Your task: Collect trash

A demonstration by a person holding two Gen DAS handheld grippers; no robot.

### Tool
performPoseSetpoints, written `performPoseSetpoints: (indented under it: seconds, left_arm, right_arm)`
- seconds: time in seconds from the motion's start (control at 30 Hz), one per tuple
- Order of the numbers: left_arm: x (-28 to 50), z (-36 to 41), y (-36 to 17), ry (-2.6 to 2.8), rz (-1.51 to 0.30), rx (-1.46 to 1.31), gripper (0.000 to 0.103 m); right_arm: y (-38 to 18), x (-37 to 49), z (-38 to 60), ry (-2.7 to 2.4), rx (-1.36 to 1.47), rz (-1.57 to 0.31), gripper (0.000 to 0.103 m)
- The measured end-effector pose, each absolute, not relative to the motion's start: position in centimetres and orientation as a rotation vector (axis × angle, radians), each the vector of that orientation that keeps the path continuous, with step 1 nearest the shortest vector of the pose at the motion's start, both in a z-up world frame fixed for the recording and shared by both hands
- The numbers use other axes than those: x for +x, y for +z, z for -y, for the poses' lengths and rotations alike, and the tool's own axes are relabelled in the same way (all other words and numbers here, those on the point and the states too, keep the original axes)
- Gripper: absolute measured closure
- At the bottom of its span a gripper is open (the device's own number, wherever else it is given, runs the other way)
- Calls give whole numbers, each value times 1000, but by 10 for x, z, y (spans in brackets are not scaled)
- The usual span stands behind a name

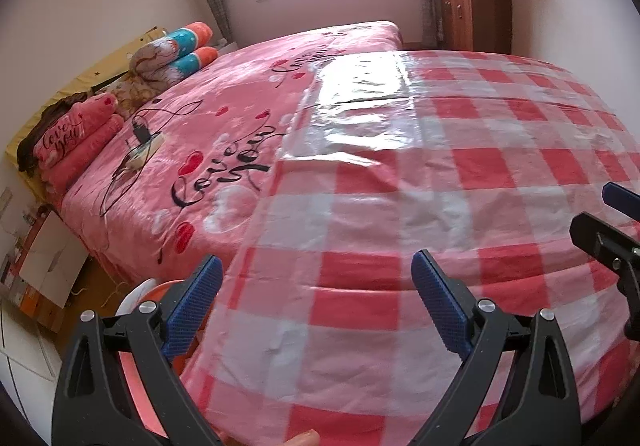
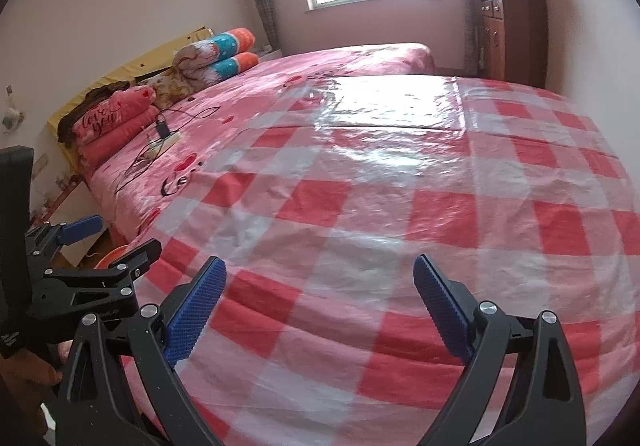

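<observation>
1. Left wrist view: the left tool [image 1: 316, 278] hangs spread wide with nothing between its ribbed blue pads, over a glossy red-and-white checked plastic sheet [image 1: 400, 214] on the bed [image 1: 224, 114]. An orange bin [image 1: 132, 362] shows at 7 o'clock. The right tool [image 1: 608, 230] enters at 3 o'clock.
2. Right wrist view: the right tool [image 2: 318, 278] is wide and empty above the sheet [image 2: 360, 214]. The left tool [image 2: 86, 246] sits at 9 o'clock. No loose trash is distinguishable.
</observation>
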State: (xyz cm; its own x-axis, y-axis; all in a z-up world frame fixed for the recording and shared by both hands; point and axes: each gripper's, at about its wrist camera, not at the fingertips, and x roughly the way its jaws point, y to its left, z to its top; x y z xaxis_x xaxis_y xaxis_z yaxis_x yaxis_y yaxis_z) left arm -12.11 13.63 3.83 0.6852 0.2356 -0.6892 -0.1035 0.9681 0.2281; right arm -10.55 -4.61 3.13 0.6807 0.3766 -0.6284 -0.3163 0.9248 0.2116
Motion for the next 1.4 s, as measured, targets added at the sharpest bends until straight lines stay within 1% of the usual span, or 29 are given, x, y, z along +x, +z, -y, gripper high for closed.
performPoseSetpoints:
  seconds: [0.47,1.4]
  left_arm:
    - [-105,-94,32,113,-808,166,7]
    - [-76,-17,37,-24,-782,146,7]
  right_arm:
    - [34,-104,87,261,73,-664,9]
    - [38,-92,155,45,96,-612,9]
